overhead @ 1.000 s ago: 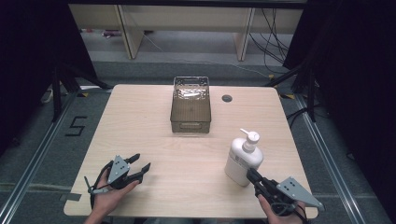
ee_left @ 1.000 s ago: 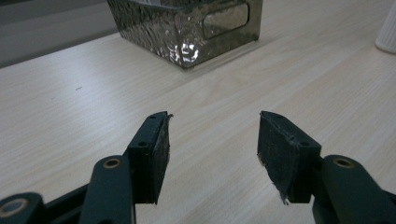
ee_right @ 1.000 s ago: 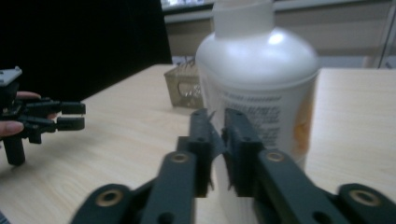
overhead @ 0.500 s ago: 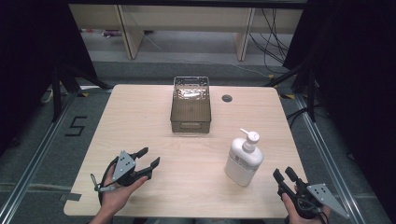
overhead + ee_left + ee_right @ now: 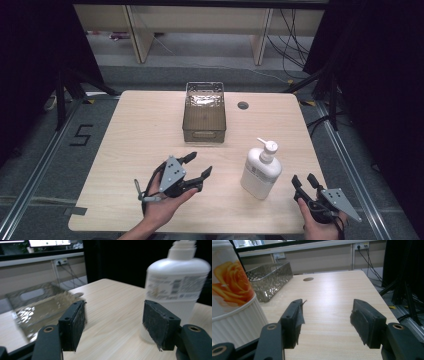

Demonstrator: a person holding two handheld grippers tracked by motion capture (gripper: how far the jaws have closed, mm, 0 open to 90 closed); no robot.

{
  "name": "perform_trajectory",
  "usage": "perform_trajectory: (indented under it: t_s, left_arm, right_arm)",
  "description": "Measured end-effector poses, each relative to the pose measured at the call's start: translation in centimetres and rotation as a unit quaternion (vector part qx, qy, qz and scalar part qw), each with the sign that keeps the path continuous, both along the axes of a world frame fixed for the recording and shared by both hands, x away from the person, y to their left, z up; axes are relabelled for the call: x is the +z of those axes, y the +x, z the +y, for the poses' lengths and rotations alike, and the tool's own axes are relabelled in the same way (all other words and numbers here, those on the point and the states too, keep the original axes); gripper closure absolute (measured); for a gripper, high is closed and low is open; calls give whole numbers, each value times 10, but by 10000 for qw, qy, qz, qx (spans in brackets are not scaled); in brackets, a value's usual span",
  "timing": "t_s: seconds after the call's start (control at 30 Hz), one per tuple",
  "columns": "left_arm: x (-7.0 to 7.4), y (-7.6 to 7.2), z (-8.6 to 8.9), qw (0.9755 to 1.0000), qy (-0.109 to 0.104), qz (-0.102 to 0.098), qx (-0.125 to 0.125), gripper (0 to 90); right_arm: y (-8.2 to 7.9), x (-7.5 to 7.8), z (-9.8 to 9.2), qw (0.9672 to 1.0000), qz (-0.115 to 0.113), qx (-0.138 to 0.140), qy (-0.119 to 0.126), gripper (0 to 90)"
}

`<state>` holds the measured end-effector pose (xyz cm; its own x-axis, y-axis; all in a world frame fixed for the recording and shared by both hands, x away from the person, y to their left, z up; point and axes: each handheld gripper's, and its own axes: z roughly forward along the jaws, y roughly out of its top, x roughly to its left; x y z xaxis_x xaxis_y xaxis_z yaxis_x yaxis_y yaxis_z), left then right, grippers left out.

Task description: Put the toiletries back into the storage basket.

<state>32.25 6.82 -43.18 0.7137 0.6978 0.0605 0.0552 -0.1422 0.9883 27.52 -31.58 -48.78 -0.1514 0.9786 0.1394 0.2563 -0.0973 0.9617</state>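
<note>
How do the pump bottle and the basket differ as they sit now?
The pump bottle is white, opaque and stands tall near the right gripper; the basket is low, open-topped, see-through brownish, and sits farther back at the table's middle. Both rest on the table, untouched.

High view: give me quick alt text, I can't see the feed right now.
A white pump bottle stands upright on the wooden table, between two open hand-held grippers: the left gripper and the right gripper, neither touching it. A clear rectangular basket sits farther back near the table's middle.
</note>
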Motion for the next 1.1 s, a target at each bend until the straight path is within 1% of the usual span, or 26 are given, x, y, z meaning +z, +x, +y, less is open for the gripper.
perform_trajectory:
  t_s: [0.03, 0.07, 0.1, 0.13, 0.17, 0.2, 0.23, 0.27, 0.3, 0.33, 0.37, 0.4, 0.47, 0.5, 0.57, 0.6, 0.67, 0.73, 0.77, 0.83, 0.9, 0.93, 1.0, 1.03, 1.07, 1.1]
  left_arm:
    - [2, -1, -7, 10000, -3, -49, -62, 339]
    - [3, -1, -14, 9999, -27, -64, -118, 340]
    - [4, -1, -20, 9999, -46, -63, -151, 340]
    - [5, -1, -26, 9998, -56, -88, -182, 340]
    - [6, -1, -32, 9997, -78, -132, -210, 341]
    - [8, -1, -38, 9996, -97, -136, -229, 343]
    - [10, -1, -44, 9995, -154, -120, -247, 344]
    - [13, -1, -49, 9993, -205, -143, -275, 346]
    - [16, -1, -54, 9992, -217, -182, -297, 347]
    - [19, -1, -60, 9989, -247, -204, -344, 348]
    - [22, -2, -65, 9986, -273, -215, -392, 350]
    - [24, -2, -70, 9984, -282, -244, -423, 351]
    - [28, -2, -80, 9981, -285, -254, -478, 351]
    - [30, -2, -85, 9980, -282, -261, -494, 353]
    - [33, -2, -95, 9977, -339, -241, -541, 353]
    - [34, -1, -99, 9975, -369, -250, -544, 355]
    - [35, 1, -106, 9976, -420, -225, -511, 361]
    - [36, 1, -112, 9978, -386, -228, -484, 366]
    - [36, 1, -115, 9979, -382, -199, -494, 368]
    - [38, 1, -120, 9978, -365, -149, -529, 371]
    - [41, 0, -125, 9979, -349, -158, -524, 374]
    - [42, 0, -127, 9980, -345, -149, -501, 375]
    - [45, 1, -131, 9983, -352, -144, -432, 377]
    - [46, 1, -133, 9983, -370, -156, -421, 378]
    - [46, 1, -135, 9984, -369, -140, -398, 380]
    - [47, 1, -137, 9985, -379, -125, -384, 381]
  right_arm:
    - [2, -1, 2, 9999, -104, -42, 44, 436]
    - [3, -1, 1, 10000, -89, 14, -36, 437]
    - [2, -2, 3, 10000, -17, 7, 12, 437]
    - [4, -3, 3, 9999, -102, 42, -85, 437]
    - [3, -3, 5, 10000, 11, -17, -70, 438]
    - [3, -3, 5, 10000, 24, -38, -70, 437]
    - [4, -3, 4, 9999, -45, 21, -158, 437]
    - [3, -4, 6, 10000, 60, -1, -5, 437]
    - [3, -4, 6, 10000, 19, 20, 20, 438]
    - [3, -4, 6, 10000, 30, 17, 15, 437]
    - [3, -4, 4, 9999, -11, 16, -116, 437]
    - [3, -4, 5, 10000, 28, -3, -12, 437]
    - [4, -4, 4, 9999, 20, -46, -112, 437]
    - [3, -4, 5, 9999, 91, -67, -44, 437]
    - [3, -4, 5, 9999, 109, -58, -1, 437]
    - [4, -5, 5, 10000, 19, 14, 45, 436]
    - [5, -5, 4, 10000, -20, 5, -69, 436]
    - [6, -5, 5, 10000, -57, 30, -66, 435]
    - [5, -5, 6, 10000, 8, 48, 77, 435]
    - [4, -5, 7, 9999, 124, 27, 97, 435]
    - [5, -5, 5, 9999, 83, -5, -103, 434]
    - [6, -5, 4, 9999, 75, -16, -139, 433]
    - [5, -5, 5, 9999, 109, -5, -89, 433]
    - [5, -5, 6, 9999, 168, -2, 12, 432]
    - [5, -5, 6, 9999, 151, 0, -2, 432]
    - [7, -6, 6, 10000, 20, 70, 68, 432]
